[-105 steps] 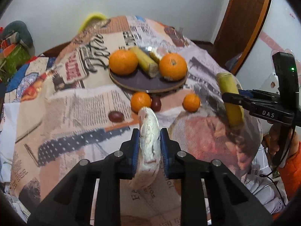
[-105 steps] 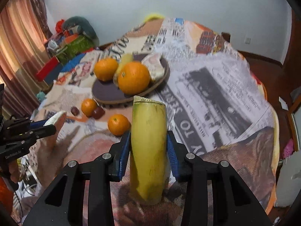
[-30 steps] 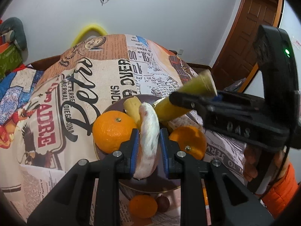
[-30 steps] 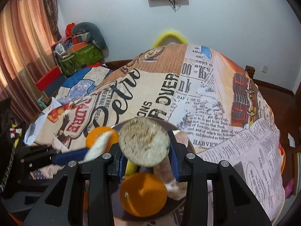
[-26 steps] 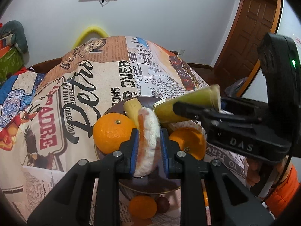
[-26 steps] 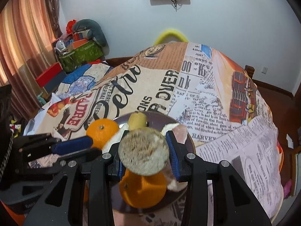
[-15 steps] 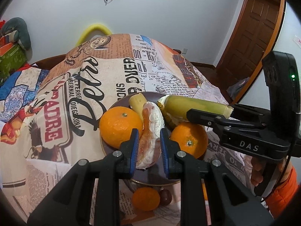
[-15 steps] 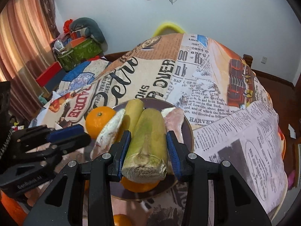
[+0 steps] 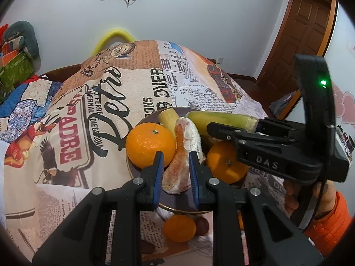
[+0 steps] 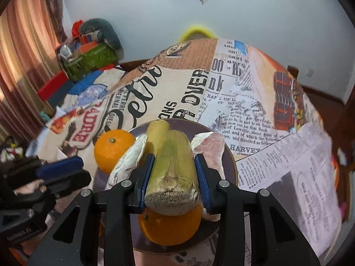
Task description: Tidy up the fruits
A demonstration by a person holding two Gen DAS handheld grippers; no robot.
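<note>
A dark round plate (image 9: pixel 177 206) (image 10: pixel 228 157) holds two oranges (image 9: pixel 149 147) (image 9: pixel 226 163), a yellow-green cane piece (image 9: pixel 167 117) and pomelo segments. My left gripper (image 9: pixel 176 173) is open around a pomelo segment (image 9: pixel 184 153) that rests on the plate between the oranges. My right gripper (image 10: pixel 175 175) is shut on a second yellow-green cane piece (image 10: pixel 173 168), held low over the plate above an orange (image 10: pixel 168 230); it also shows in the left wrist view (image 9: pixel 221 119). Another pomelo segment (image 10: pixel 210 150) lies at the plate's right.
A small orange (image 9: pixel 179 228) and a dark round fruit (image 9: pixel 202 227) lie on the newspaper-print tablecloth (image 9: pixel 111 102) in front of the plate. A yellow chair back (image 9: pixel 113 36) stands behind the table. Clutter (image 10: pixel 88 51) sits at the far left.
My left gripper has opened and let the pomelo segment rest on the plate. My right gripper has lowered the cane piece flatter over the plate.
</note>
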